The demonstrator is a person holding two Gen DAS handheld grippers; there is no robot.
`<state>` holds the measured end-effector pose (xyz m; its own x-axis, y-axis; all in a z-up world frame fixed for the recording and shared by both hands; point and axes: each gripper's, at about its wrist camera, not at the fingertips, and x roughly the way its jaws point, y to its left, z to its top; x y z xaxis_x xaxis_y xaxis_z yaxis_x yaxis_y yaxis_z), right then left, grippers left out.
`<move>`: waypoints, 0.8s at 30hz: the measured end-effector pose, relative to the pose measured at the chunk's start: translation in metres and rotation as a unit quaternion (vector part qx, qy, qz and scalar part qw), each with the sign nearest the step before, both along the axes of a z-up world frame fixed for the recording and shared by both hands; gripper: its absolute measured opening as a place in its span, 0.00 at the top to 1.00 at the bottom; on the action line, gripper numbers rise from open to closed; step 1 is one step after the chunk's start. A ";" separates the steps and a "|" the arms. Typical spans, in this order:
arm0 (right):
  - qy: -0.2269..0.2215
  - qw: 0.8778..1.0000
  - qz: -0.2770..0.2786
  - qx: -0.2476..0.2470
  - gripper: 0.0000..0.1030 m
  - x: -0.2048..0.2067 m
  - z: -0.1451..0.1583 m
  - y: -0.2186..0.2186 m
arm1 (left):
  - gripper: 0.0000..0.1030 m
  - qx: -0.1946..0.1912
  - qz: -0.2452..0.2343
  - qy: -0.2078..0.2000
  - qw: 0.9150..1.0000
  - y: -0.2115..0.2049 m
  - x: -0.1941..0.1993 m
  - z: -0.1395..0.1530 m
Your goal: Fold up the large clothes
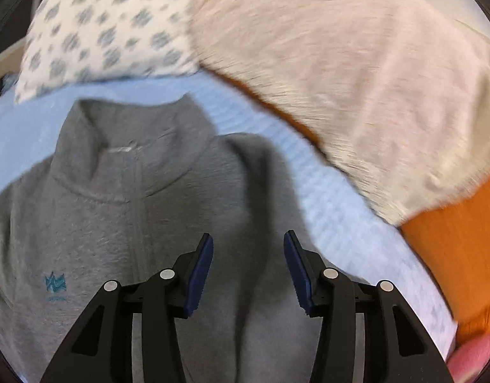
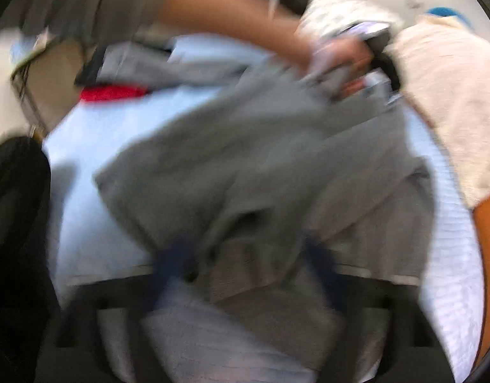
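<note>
A grey zip-up fleece jacket lies front up on the light blue bedsheet, collar away from me and a teal logo on its chest. My left gripper hovers over the jacket's right shoulder, open, with nothing between its blue pads. The right wrist view is badly blurred. In it the jacket lies rumpled, and my right gripper stands open and wide, with a fold of grey fabric lying between its fingers. A person's hand grips the left tool at the jacket's far end.
A white pillow with grey spots and a cream fluffy blanket lie beyond the collar, with orange cloth at the right. The person's forearm crosses above the jacket. A red item and a black shape sit at the left.
</note>
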<state>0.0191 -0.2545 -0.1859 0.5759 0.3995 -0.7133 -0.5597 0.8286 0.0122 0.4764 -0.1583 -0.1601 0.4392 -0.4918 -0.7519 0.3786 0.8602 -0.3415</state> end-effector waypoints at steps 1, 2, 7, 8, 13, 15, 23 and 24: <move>-0.013 0.999 -0.023 0.027 0.11 0.005 0.014 -0.017 | 0.47 -0.003 -0.018 -0.010 1.000 -0.002 -0.008 0.004; -0.019 0.998 -0.041 0.037 0.11 0.013 0.020 -0.026 | 0.43 -0.001 -0.039 -0.020 0.999 -0.005 -0.019 0.006; 0.012 0.983 -0.169 0.069 0.25 0.128 0.006 -0.100 | 0.42 0.050 -0.056 -0.026 0.997 -0.023 -0.052 -0.001; 0.027 0.979 -0.188 0.079 0.33 0.151 -0.003 -0.108 | 0.42 0.051 -0.049 -0.031 0.997 -0.023 -0.059 -0.003; 0.094 0.961 -0.250 0.077 0.37 0.254 -0.059 -0.137 | 0.42 0.076 -0.019 -0.028 0.996 -0.016 -0.092 -0.016; 0.131 0.952 -0.263 0.085 0.38 0.276 -0.079 -0.144 | 0.42 0.080 -0.011 -0.019 0.997 -0.010 -0.102 -0.022; 0.136 0.953 -0.245 0.114 0.95 0.297 -0.087 -0.148 | 0.42 0.085 0.021 0.001 0.996 0.006 -0.106 -0.038; 0.127 0.954 -0.253 0.102 0.95 0.298 -0.081 -0.151 | 0.42 0.088 0.022 -0.004 0.996 0.006 -0.107 -0.037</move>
